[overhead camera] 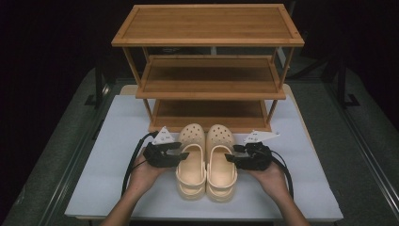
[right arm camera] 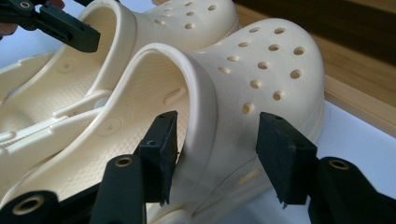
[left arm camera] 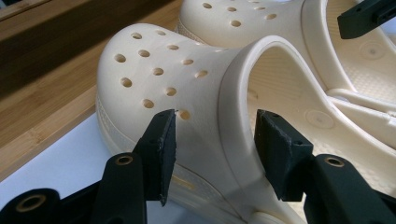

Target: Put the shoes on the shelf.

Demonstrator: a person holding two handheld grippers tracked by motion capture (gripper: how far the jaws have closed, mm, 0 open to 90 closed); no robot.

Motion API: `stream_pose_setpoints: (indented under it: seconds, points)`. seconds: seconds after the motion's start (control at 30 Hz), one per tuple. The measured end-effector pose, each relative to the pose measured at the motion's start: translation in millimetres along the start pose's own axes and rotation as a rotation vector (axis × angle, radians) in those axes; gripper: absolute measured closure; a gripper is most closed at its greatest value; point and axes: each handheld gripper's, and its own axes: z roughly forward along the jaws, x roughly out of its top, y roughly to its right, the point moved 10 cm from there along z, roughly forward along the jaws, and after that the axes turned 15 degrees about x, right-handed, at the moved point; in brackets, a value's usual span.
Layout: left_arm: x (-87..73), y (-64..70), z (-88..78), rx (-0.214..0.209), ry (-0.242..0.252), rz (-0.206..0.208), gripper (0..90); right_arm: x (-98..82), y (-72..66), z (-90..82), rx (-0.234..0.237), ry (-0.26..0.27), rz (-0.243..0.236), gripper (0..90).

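Two cream clogs stand side by side on the white board, toes toward the rack: the left clog [overhead camera: 191,160] and the right clog [overhead camera: 221,162]. My left gripper [overhead camera: 184,155] comes in from the left. In the left gripper view it [left arm camera: 215,140] straddles the left clog [left arm camera: 163,70] at its side wall, with one pad on the outside and one inside the opening, both against the wall. My right gripper [overhead camera: 229,158] mirrors this. In the right gripper view it [right arm camera: 215,140] clamps the side wall of the right clog [right arm camera: 271,60].
A three-tier wooden shoe rack [overhead camera: 207,80] stands just behind the clogs' toes, its lowest shelf [overhead camera: 207,115] close to them. The white board [overhead camera: 103,188] extends to both sides and toward the person. Dark floor surrounds the table.
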Motion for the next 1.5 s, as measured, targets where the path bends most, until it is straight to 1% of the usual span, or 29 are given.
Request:
stream_pose_setpoints:
  seconds: [0.3, 0.37, 0.4, 0.43, 0.5, 0.6, 0.67, 0.73, 0.9, 0.93, 0.97, 1.0, 1.03, 1.13, 1.2, 1.3, 1.37, 1.5]
  points:
    - [-1.8, -5.0, -4.0, -0.009, -0.006, -0.009, 55.4, 0.0, -0.9, -2.4, 0.001, -0.004, -0.003, 53.2]
    - [-1.8, -5.4, -4.9, -0.005, -0.006, -0.008, 58.7, 0.1, -1.2, -2.5, -0.003, -0.005, -0.006, 54.6]
    - [-1.7, -5.6, -5.5, 0.001, -0.005, -0.003, 60.8, 0.2, -1.9, -3.0, -0.007, -0.008, -0.009, 56.4]
    - [-1.6, -6.3, -6.4, 0.009, -0.004, 0.006, 60.8, 0.2, -1.9, -3.0, -0.007, -0.008, -0.009, 56.4]
    - [-2.3, -9.4, -7.8, 0.037, -0.007, 0.021, 65.3, 0.3, -2.0, -4.3, -0.019, -0.009, -0.016, 59.3]
    - [-3.1, -15.8, -9.7, 0.06, -0.009, 0.009, 71.4, 0.3, -0.9, -6.7, -0.031, -0.008, -0.021, 63.6]
    - [-4.2, -20.4, -10.8, 0.083, -0.013, 0.01, 75.0, 0.4, 0.4, -8.4, -0.039, -0.008, -0.023, 66.9]
    - [-5.0, -24.4, -11.9, 0.1, -0.015, 0.011, 77.0, 0.7, 1.7, -10.5, -0.055, -0.005, -0.029, 70.6]
    - [-4.0, -30.8, -15.4, 0.143, 0.0, 0.024, 80.9, 1.5, 5.7, -15.9, -0.09, 0.001, -0.036, 78.1]
    - [-3.4, -31.5, -15.8, 0.152, 0.004, 0.026, 82.0, 1.9, 6.2, -16.8, -0.105, 0.001, -0.044, 80.1]
    - [-3.1, -32.0, -16.4, 0.159, 0.004, 0.031, 82.0, 1.9, 6.2, -16.8, -0.105, 0.001, -0.044, 80.1]
    - [-2.9, -32.8, -16.8, 0.168, 0.006, 0.044, 82.8, 2.8, 6.6, -18.3, -0.126, 0.002, -0.053, 81.4]
    - [-2.6, -33.3, -17.2, 0.174, 0.007, 0.046, 82.8, 2.8, 6.6, -18.3, -0.126, 0.002, -0.053, 81.4]
    - [-1.9, -34.9, -17.9, 0.184, 0.011, 0.027, 83.3, 4.2, 9.0, -21.8, -0.149, 0.011, -0.056, 83.2]
    - [-1.5, -37.0, -18.7, 0.193, 0.015, 0.021, 83.5, 5.6, 11.5, -25.5, -0.171, 0.017, -0.057, 84.0]
    - [-1.1, -40.1, -20.2, 0.198, 0.018, 0.014, 83.7, 6.6, 15.9, -31.3, -0.19, 0.024, -0.049, 84.3]
    - [-0.5, -41.5, -20.6, 0.197, 0.022, 0.002, 83.8, 7.0, 18.0, -33.8, -0.192, 0.027, -0.048, 84.4]
    - [0.3, -44.8, -21.9, 0.2, 0.022, -0.004, 83.8, 7.6, 18.8, -36.2, -0.194, 0.026, -0.049, 84.4]
